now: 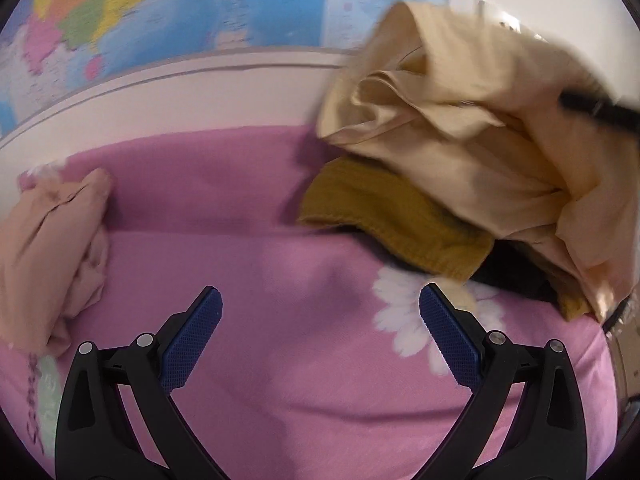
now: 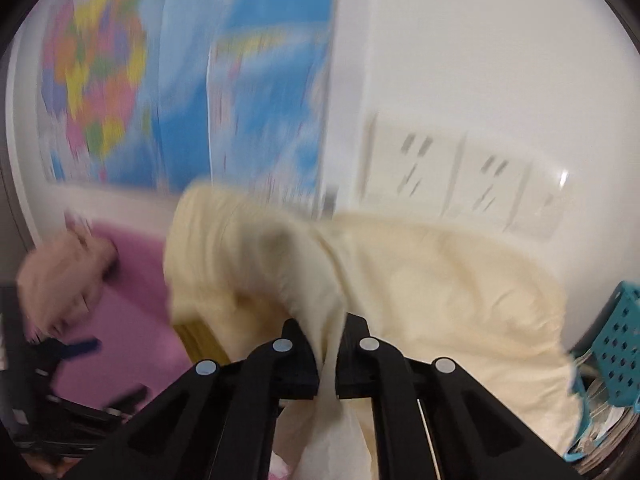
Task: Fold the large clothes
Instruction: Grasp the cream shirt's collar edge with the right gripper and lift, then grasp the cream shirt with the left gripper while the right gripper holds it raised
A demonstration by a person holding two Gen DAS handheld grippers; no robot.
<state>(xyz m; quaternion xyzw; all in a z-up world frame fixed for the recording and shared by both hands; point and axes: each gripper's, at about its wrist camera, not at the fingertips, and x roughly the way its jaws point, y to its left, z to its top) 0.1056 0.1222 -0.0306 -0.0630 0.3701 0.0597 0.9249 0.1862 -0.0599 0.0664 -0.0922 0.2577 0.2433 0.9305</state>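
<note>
The right gripper (image 2: 328, 354) is clamped on the cream garment (image 1: 472, 128), which hangs above the mustard knit (image 1: 392, 220) on the pink bed cover (image 1: 240, 220). The left gripper (image 1: 320, 308), jaws wide and empty, sits lower left; the garment's free fabric lies up and right of it.

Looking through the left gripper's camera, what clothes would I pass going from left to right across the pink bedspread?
Crumpled pale pink garment → mustard yellow knitted sweater → large cream fabric garment, lifted above the sweater and partly covering it on the right.
</note>
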